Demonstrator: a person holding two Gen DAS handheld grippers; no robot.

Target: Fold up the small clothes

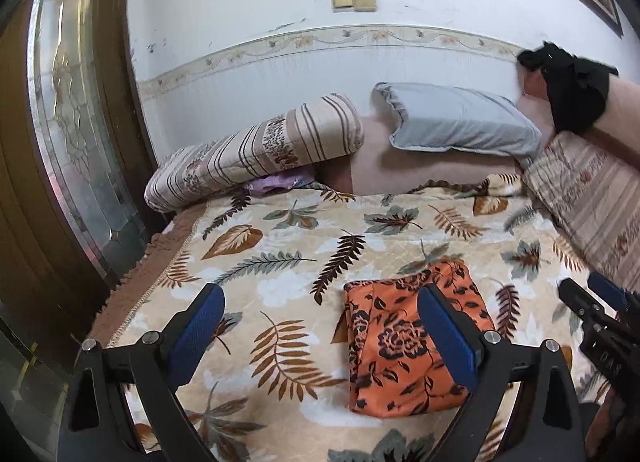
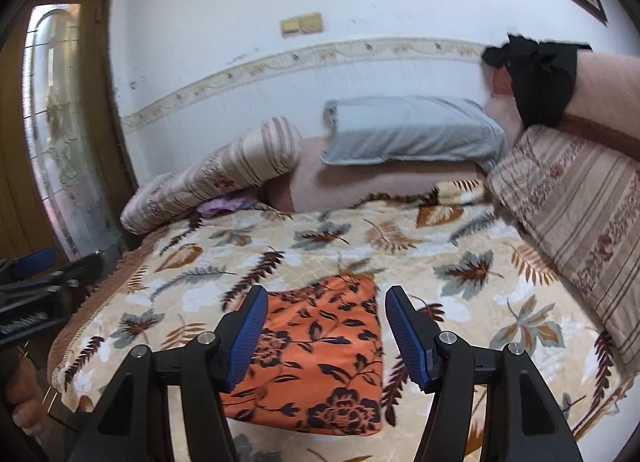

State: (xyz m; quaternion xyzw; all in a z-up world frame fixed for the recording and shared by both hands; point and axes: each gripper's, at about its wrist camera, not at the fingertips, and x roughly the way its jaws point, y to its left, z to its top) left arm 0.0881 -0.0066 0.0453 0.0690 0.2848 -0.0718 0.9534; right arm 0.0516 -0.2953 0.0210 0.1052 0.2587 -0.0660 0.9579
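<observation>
Both grippers, left gripper [image 1: 320,322] and right gripper [image 2: 326,328], hover with jaws apart and empty over the orange floral garment [image 2: 320,350], apparently folded, flat on the leaf-print blanket [image 2: 460,258]; next likely needs another garment.

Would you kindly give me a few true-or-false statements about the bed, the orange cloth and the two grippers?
1. The orange cloth lies folded on the leaf-print blanket. True.
2. The right gripper is clamped on the cloth. False: its jaws are open, holding nothing.
3. The left gripper is open. True.
4. A black garment lies beside the orange cloth. False: it hangs far back, at the right.
5. The grey pillow is at the wall. True.
</observation>
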